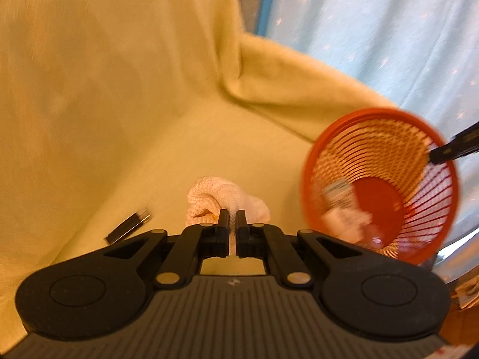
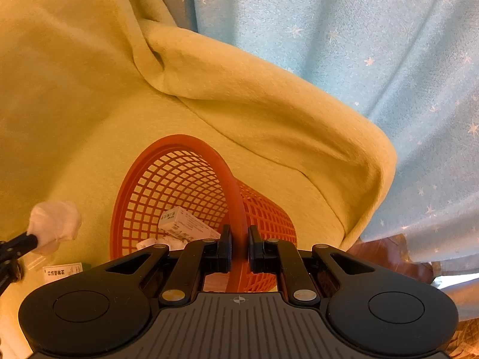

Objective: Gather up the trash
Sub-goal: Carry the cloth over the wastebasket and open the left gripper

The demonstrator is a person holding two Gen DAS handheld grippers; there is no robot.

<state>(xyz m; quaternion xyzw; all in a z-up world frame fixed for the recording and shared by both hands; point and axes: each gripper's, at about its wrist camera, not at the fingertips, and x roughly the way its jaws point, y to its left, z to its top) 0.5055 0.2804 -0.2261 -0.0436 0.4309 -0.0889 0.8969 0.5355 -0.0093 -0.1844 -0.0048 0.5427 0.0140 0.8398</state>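
we are holding a crumpled white tissue (image 1: 227, 199) in our left hand-held gripper (image 1: 232, 218), its two fingers pinched close together on the wad, just above the yellow blanket (image 1: 119, 89) that is covering the seat. in the right wrist view the same tissue (image 2: 55, 224) is showing at the far left, sticking out of the tip of the left hand-held gripper, near the mouth of the basket.

our right hand-held gripper (image 2: 239, 236) is clamping the rim of the orange mesh basket (image 2: 185, 185), one finger inside the rim and one outside, and the basket is tilting so that its opening is facing the left side. in the left wrist view the basket (image 1: 380, 185) is sitting to the right of the tissue, blurred, with a black finger (image 1: 449, 149) gripping its far rim.

inside the basket we are seeing a small white carton (image 2: 182, 224) with print on it and some white crumpled paper (image 2: 158, 242) beside it.

a dark flat packet (image 1: 128, 224) is lying on the blanket to the left of the tissue. a white printed label (image 2: 63, 269) is lying on the blanket below the tissue. a pale blue curtain with small stars (image 2: 359, 45) is hanging behind the seat.
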